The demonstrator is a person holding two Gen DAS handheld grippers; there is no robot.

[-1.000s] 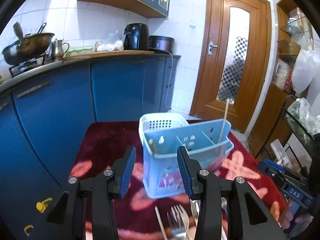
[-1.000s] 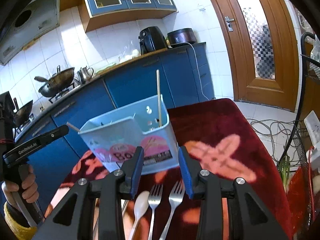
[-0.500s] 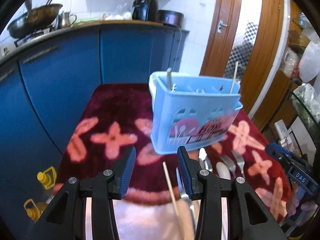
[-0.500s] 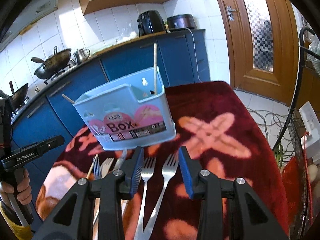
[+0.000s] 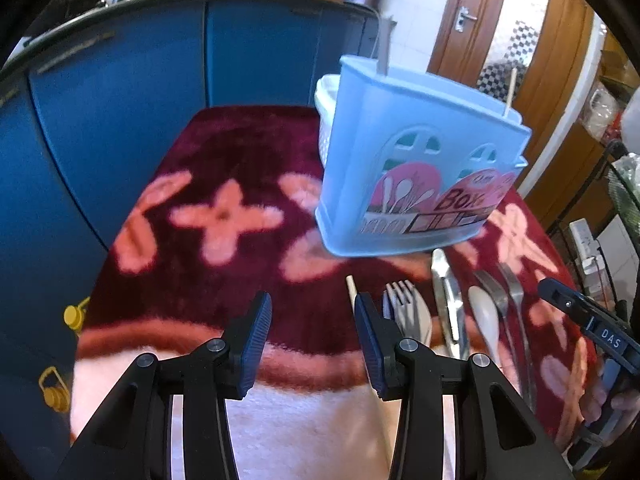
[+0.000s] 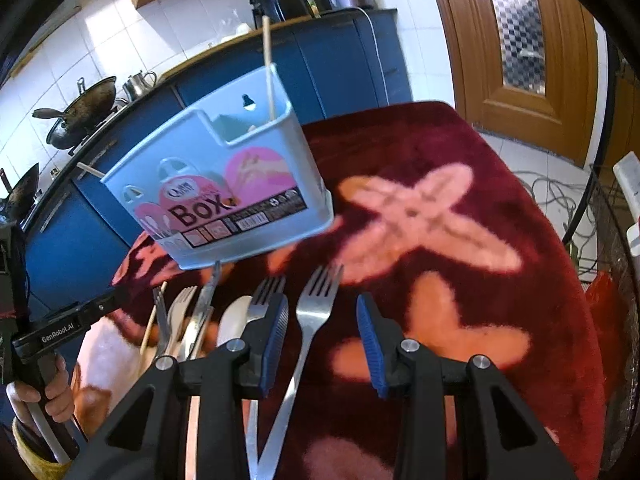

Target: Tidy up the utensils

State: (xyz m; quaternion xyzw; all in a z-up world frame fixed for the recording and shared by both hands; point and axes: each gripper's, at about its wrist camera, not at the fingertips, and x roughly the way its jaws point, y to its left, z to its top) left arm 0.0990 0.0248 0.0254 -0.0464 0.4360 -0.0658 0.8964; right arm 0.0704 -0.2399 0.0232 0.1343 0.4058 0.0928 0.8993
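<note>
Left wrist: our left gripper (image 5: 312, 318) hangs released over bare red cloth (image 5: 224, 168); blue utensil box (image 5: 416, 172) ahead-right, cutlery row (image 5: 452, 308) just right.

Right wrist: our right gripper (image 6: 322, 322) spread, straddling one fork (image 6: 312, 312); cloth rightward open to bench edge.

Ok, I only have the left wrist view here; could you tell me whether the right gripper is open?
Observer: Yes, the right gripper is open, its jaws apart with nothing held.
Operator: Thank you. What is it lined up with?
Observer: A fork lies flat on the red cloth. Its neck shows between the open fingers, and its tines point toward the blue utensil box.
</note>
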